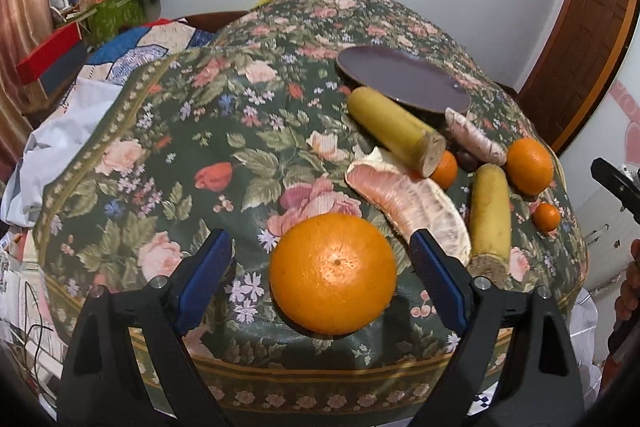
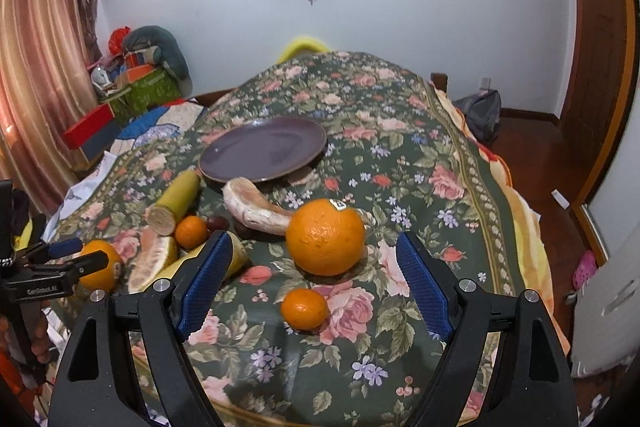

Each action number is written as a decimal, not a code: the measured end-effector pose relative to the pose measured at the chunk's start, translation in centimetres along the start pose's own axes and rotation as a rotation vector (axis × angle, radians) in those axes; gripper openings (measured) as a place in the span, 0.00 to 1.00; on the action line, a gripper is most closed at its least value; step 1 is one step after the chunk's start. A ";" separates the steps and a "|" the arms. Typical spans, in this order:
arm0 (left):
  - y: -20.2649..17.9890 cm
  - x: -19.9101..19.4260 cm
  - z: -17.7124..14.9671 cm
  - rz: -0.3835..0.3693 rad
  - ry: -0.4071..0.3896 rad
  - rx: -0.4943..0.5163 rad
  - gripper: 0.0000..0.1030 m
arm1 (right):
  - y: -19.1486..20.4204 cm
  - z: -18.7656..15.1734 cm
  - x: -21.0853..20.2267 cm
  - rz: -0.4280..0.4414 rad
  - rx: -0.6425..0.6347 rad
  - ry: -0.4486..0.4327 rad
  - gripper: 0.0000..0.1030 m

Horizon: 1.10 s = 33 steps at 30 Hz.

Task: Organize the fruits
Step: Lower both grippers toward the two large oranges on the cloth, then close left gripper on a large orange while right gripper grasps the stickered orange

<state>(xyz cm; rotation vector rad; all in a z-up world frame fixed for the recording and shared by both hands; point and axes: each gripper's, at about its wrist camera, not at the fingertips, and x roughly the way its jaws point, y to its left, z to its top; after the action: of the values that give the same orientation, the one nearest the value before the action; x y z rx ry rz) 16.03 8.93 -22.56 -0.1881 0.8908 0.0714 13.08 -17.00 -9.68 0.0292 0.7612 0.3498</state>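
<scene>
In the left wrist view a large orange [image 1: 333, 273] rests on the floral cloth between the blue pads of my left gripper [image 1: 320, 241], which is open with gaps on both sides. Beyond it lie a peeled pomelo wedge [image 1: 404, 199], two yellow cane pieces [image 1: 394, 129], more oranges [image 1: 529, 166] and a dark purple plate [image 1: 400, 79]. In the right wrist view my right gripper [image 2: 313, 239] is open over a small tangerine [image 2: 304, 309], with a stickered orange [image 2: 325, 237] just past its tips. The plate [image 2: 264, 149] holds nothing. The left gripper [image 2: 60, 255] shows at the left edge.
The table's near edge [image 1: 320, 375] runs just below the large orange. Boxes and cushions [image 2: 136, 83] are piled at the back left, beside a curtain. A yellow chair back [image 2: 304, 45] stands behind the table, and a backpack [image 2: 482, 115] sits on the floor at right.
</scene>
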 end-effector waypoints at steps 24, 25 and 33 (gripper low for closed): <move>0.0 0.8 2.9 -0.036 -0.028 -0.012 0.63 | -1.7 0.2 7.5 0.045 0.037 0.132 0.80; 0.0 0.8 3.0 -0.037 -0.032 -0.013 0.63 | -1.6 0.1 7.9 0.050 0.038 0.143 0.80; -0.2 0.9 4.0 -0.039 -0.048 -0.004 0.63 | -1.7 -0.2 9.6 0.089 0.049 0.196 0.67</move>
<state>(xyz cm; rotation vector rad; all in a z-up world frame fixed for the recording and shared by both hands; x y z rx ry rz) 19.65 9.44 -20.77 -0.2060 0.8390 0.0414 19.84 -15.60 -16.53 0.0757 0.9645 0.4232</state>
